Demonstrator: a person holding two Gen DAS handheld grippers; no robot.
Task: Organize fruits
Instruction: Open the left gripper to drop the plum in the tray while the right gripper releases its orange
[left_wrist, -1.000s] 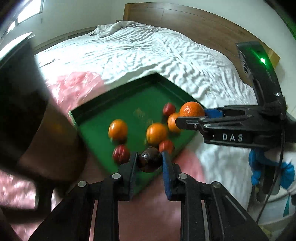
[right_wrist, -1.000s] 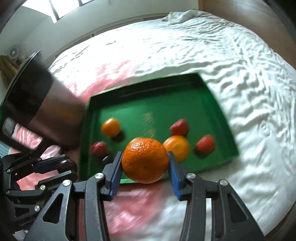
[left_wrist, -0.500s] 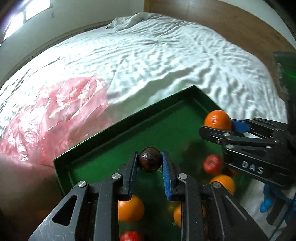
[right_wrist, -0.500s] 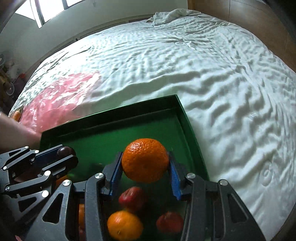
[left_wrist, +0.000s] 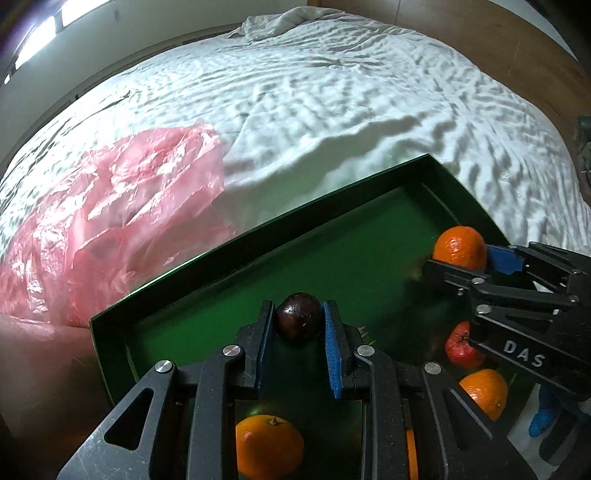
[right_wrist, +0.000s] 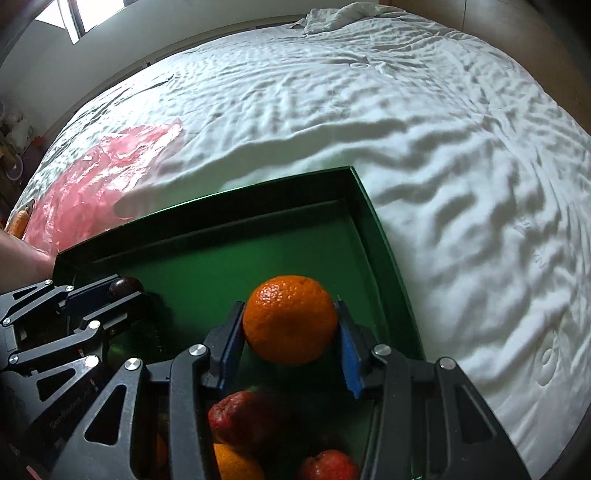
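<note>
- Orange sits between the right gripper pads, whose jaws have just been opening, low over the green tray
- Dark fruit is clamped in the left gripper above the same tray
- Pink plastic bag lies beside it on the white bed

Two black open-frame grippers, left gripper and right gripper: blue pads inside the fingers, silver screws at the linkage joints, white "DAS" lettering on the right side plate.
</note>
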